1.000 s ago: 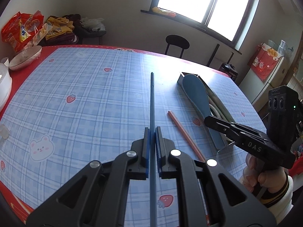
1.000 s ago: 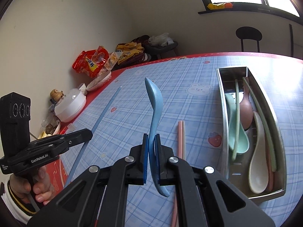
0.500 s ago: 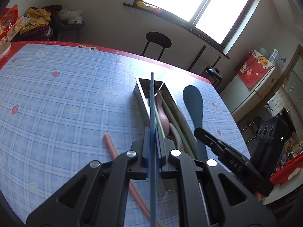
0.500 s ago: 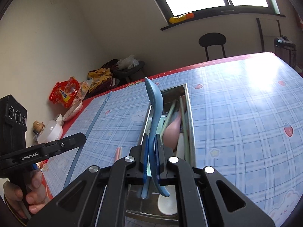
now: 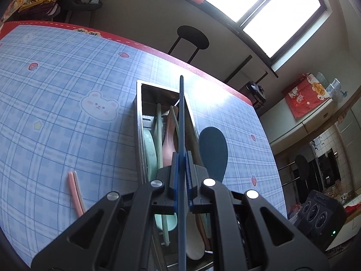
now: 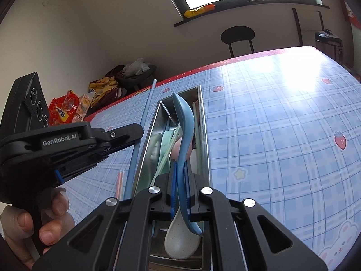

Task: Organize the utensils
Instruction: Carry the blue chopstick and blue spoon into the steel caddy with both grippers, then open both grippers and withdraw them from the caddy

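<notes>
A long steel tray [image 5: 139, 122] lies on the blue checked tablecloth and holds mint, pink and white spoons and green chopsticks. My left gripper [image 5: 181, 171] is shut on a dark blue chopstick [image 5: 181, 117] that hangs lengthwise over the tray. The right gripper [image 6: 180, 180] is shut on the handle of a blue spoon [image 6: 185, 122], also above the tray [image 6: 204, 124]; its bowl [image 5: 213, 151] shows just right of the tray. In the right wrist view the left gripper [image 6: 135, 133] sits close on the left with the chopstick [image 6: 145, 110]. A pink chopstick pair [image 5: 75, 194] lies on the cloth left of the tray.
A person's hand [image 6: 45, 225] grips the left tool's handle. A black stool [image 5: 193, 38] stands beyond the table's red far edge. Snack bags [image 6: 65, 110] and clothes pile up at the far left. A dark cooker [image 6: 329, 43] stands off the far right corner.
Both grippers have swung from over the open cloth to above the tray, carrying the blue chopstick and the blue spoon. The pink chopsticks now lie to the left of the left gripper.
</notes>
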{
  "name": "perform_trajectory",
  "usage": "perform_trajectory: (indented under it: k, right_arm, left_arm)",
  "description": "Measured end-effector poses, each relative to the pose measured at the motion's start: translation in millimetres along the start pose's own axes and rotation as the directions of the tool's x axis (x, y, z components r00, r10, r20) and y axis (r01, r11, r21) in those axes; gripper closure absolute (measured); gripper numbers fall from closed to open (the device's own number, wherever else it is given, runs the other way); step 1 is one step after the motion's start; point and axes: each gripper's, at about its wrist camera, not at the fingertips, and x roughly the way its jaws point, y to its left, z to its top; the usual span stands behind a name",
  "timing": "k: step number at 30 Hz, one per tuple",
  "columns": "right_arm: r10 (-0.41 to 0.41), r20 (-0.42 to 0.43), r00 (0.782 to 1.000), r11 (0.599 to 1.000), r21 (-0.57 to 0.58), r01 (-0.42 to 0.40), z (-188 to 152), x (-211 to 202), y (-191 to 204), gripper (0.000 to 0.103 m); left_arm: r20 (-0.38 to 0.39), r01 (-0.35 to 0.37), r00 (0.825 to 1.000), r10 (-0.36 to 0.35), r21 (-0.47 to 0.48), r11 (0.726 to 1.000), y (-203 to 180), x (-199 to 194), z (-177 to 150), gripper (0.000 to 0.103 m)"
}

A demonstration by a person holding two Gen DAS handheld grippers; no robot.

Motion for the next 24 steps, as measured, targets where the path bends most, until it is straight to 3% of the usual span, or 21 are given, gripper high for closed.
perform_trajectory:
  k: [17, 24]
  right_arm:
    - [-0.020, -0.016, 1.000, 0.999, -0.025, 0.020, -5, 11, 12, 0.095]
    - [-0.030, 0.010, 1.000, 0.999, -0.021, 0.030, -3, 3, 11, 0.087]
  left_arm:
    - [-0.033, -0.100, 0.994, 0.103, 0.081, 0.992, 0, 26, 7, 0.093]
    - [0.008, -0.123, 0.992, 0.123, 0.133, 0.983, 0, 12, 11, 0.077]
